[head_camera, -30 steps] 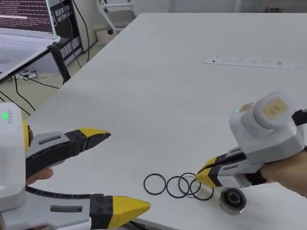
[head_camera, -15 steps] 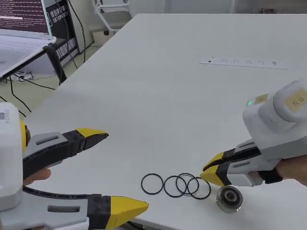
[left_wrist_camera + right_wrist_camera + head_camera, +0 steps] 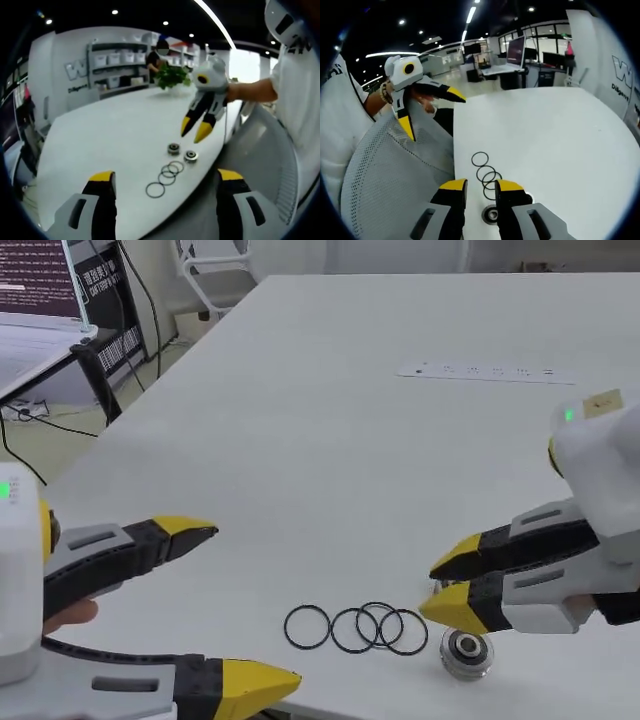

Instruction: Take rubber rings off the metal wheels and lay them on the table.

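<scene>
Four rings (image 3: 355, 628) lie in a row near the table (image 3: 330, 420) edge, some overlapping, with a wheel (image 3: 465, 653) just beside them and a power strip (image 3: 487, 372) well apart behind. Right gripper (image 3: 437, 587) hovers above the wheel, fingers narrowly apart, holding nothing. Left gripper (image 3: 252, 603) fingers wide apart, empty.

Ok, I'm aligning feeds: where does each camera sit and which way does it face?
Head view: on the headset, looking down over white table, left claw and right claw.
Left gripper view: on left claw, facing right claw and a forearm.
Right gripper view: on right claw, facing left claw and an arm.
Shared: four thin black rubber rings.
</scene>
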`<state>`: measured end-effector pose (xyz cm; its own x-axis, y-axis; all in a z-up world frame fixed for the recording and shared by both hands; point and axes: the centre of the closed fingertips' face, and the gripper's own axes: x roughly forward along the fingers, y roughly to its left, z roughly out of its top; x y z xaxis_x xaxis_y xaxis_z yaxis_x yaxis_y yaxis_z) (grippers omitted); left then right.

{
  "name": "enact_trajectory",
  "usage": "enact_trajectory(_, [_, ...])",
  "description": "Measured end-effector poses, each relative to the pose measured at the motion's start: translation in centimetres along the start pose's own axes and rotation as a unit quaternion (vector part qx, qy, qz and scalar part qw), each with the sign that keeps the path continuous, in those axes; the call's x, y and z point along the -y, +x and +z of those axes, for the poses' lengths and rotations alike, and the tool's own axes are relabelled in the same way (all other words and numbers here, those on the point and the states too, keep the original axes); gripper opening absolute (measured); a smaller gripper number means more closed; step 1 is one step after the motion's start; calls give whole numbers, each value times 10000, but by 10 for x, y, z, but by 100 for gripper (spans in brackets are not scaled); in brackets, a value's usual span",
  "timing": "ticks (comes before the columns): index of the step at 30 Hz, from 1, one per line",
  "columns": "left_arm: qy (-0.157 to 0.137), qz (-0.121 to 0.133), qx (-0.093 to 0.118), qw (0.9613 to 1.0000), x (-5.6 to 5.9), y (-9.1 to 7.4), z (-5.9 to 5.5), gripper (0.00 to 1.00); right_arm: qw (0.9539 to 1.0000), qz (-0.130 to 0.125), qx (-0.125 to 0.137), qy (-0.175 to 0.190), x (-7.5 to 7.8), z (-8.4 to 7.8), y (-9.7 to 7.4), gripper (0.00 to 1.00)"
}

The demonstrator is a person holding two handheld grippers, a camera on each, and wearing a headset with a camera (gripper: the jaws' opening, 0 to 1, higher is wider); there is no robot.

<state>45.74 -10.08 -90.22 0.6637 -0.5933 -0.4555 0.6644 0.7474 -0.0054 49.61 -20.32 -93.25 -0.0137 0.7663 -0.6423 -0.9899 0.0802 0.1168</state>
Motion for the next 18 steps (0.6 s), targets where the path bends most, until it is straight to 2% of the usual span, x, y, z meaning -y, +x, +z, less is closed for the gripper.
enact_trajectory(3, [7, -13, -25, 10000, 0, 0, -1, 84, 9997, -169, -30, -180, -1, 1, -10, 26])
enact_trajectory(7, [53, -25, -47, 10000, 0, 0, -1, 85, 9993, -218, -38, -290, -10, 1, -26, 33])
enact_trajectory(13, [106, -58, -95, 9999, -1, 1, -3, 86, 9971, -446, -77, -617, -16, 4, -52, 46])
enact_trajectory(18, [128, -94, -117, 9998, -1, 2, -4, 87, 9956, -636, -56, -681, -12, 3, -70, 53])
